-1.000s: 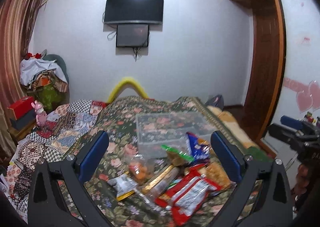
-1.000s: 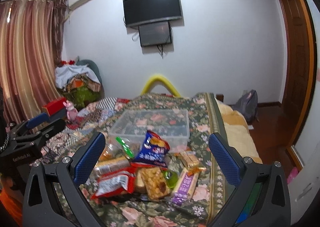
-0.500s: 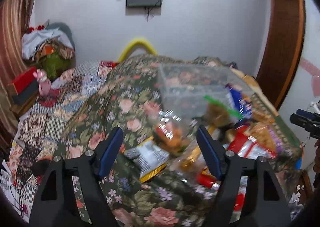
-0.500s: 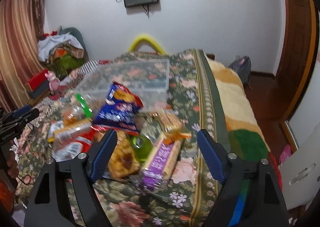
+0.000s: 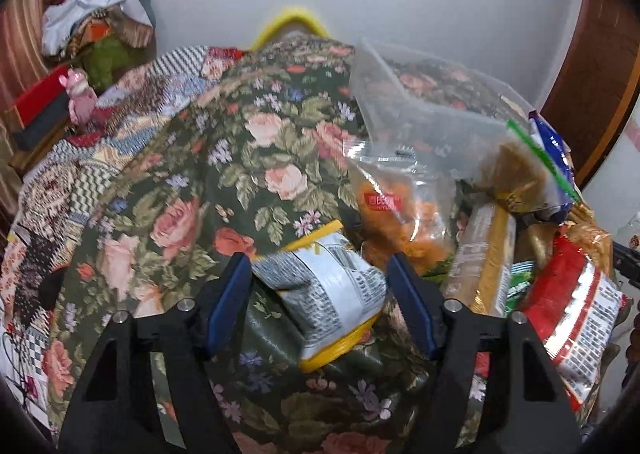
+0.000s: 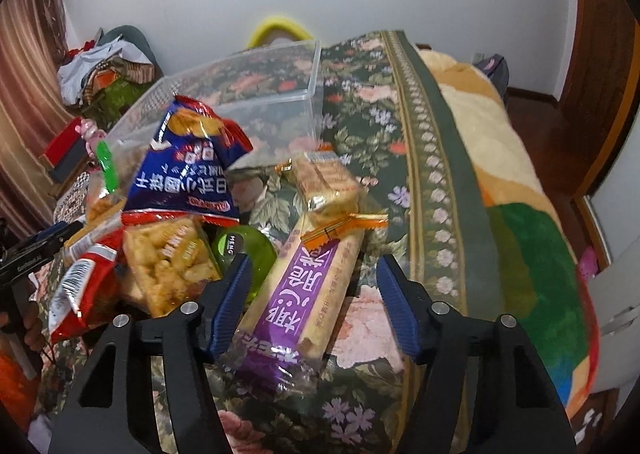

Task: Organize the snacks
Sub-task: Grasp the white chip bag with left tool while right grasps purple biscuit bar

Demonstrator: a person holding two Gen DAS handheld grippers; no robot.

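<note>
Left gripper (image 5: 320, 286) jaws closing around silver-and-yellow crinkled foil snack packet (image 5: 324, 290); packet sits between the blue pads, contact not confirmed, no grasp yet. Right gripper (image 6: 312, 294) jaws also closing, straddling long purple-labelled cracker sleeve (image 6: 304, 294); gap visible on the right pad side, not clamped. Versus a second ago, both grippers have dropped from a high, wide-open view over the bed to low over the pile, each now committed to one item. Clear rectangular plastic bin (image 6: 280, 74) sits empty just behind the heap on dark floral bedspread (image 5: 240, 158). Likely step: double pick, nothing sorted yet.
</note>
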